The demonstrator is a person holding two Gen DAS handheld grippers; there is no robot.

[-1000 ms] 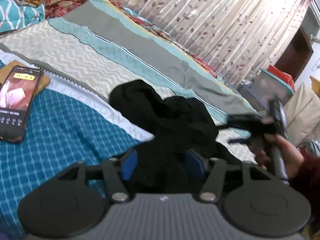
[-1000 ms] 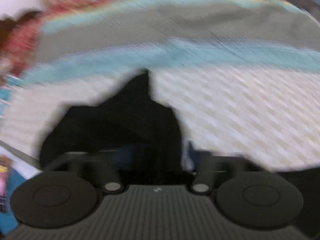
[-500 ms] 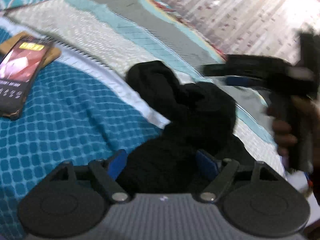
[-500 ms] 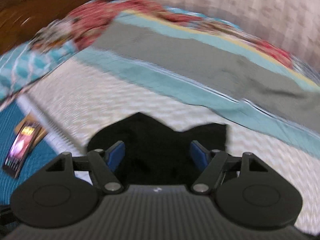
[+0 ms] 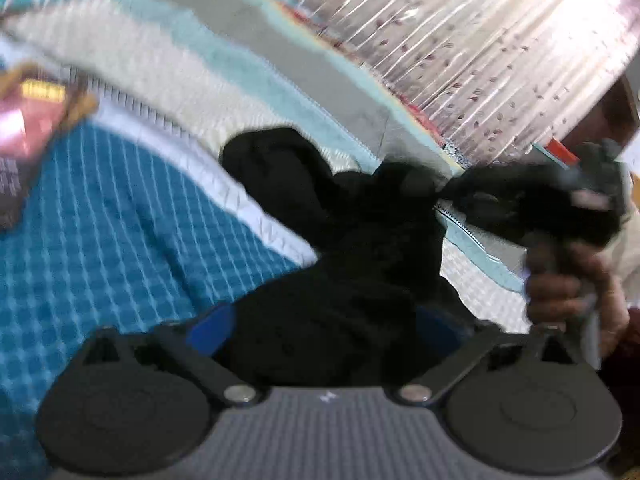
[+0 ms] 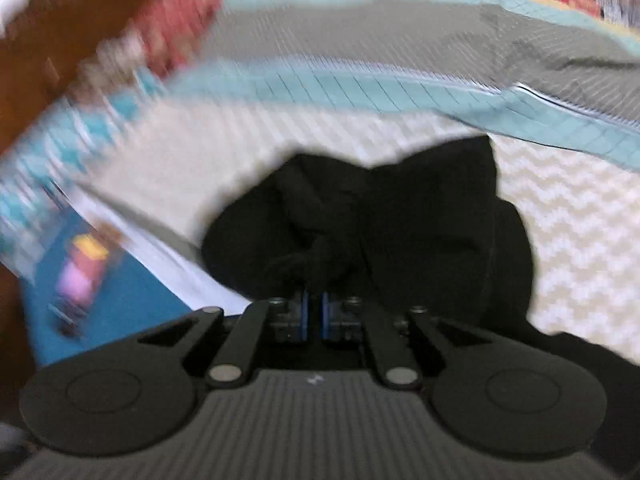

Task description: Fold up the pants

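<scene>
Black pants (image 5: 340, 240) lie bunched on the bed and reach back between the blue pads of my left gripper (image 5: 322, 328). Its jaws are closing, and the left pad's inner face still shows bare. In the left wrist view my right gripper (image 5: 480, 196) is at the heap's right edge, held by a person's hand (image 5: 560, 288), and a strand of black cloth stretches from the heap to it. In the right wrist view the right gripper (image 6: 315, 316) has its pads almost together, pinching the near edge of the pants (image 6: 420, 220).
A phone (image 5: 24, 148) lies on a brown pad at the left, on the blue checked bedcover (image 5: 120, 240). The phone (image 6: 80, 276) also shows blurred in the right wrist view. Striped quilts cover the bed beyond. A curtain (image 5: 480, 60) hangs behind, and a wooden headboard (image 6: 48, 40) stands far left.
The right gripper went from open to shut on the pants' edge and came down to the heap's right side, drawing cloth with it. The left gripper sank slightly, pants still between its pads.
</scene>
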